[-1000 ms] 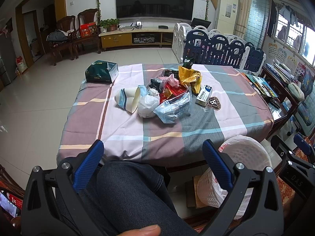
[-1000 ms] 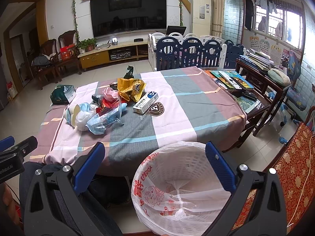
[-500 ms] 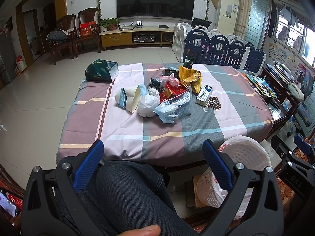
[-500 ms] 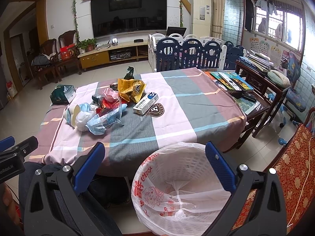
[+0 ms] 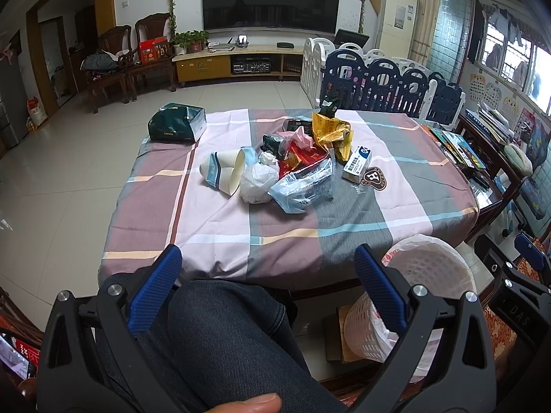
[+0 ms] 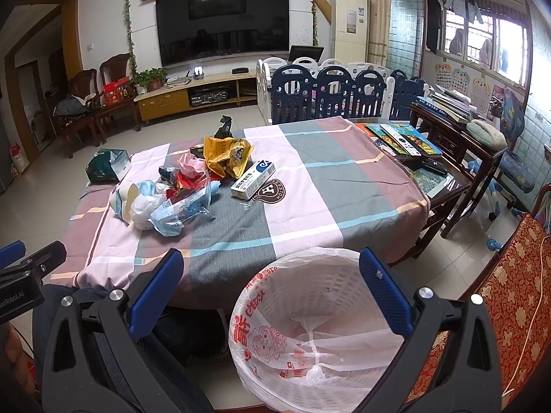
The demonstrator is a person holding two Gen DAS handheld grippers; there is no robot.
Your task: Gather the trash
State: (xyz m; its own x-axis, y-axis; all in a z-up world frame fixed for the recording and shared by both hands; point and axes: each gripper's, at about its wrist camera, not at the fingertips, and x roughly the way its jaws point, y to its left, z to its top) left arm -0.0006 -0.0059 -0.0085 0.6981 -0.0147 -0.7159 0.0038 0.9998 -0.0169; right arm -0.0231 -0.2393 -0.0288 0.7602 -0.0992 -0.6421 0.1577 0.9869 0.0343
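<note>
White lattice plastic, lined with a printed bag, makes up the waste basket (image 6: 320, 320), which stands on the floor at the near edge of the worktop (image 6: 310, 186) and looks empty. Nothing has been collected yet, by my reading: this is the start, before the first reach. The left claw (image 5: 268, 289) hangs over a denim-clad knee, its blue fingers (image 5: 156, 285) wide apart and holding nothing. The right claw (image 6: 272, 292) hangs above the basket, likewise spread and empty.

The trash pile (image 5: 286, 161) lies on the worktop well beyond the basket and to its left: paper cups (image 5: 224, 172) on their sides, a white bag (image 5: 258, 182), a clear blue wrapper (image 5: 303, 186), a yellow packet (image 5: 332, 130). A white carton (image 6: 253, 179) sits at the pile's edge nearest the basket, its long axis running diagonally, far end angled right.

The next move probably calls for a forward reach and closing across the carton's short width.
</note>
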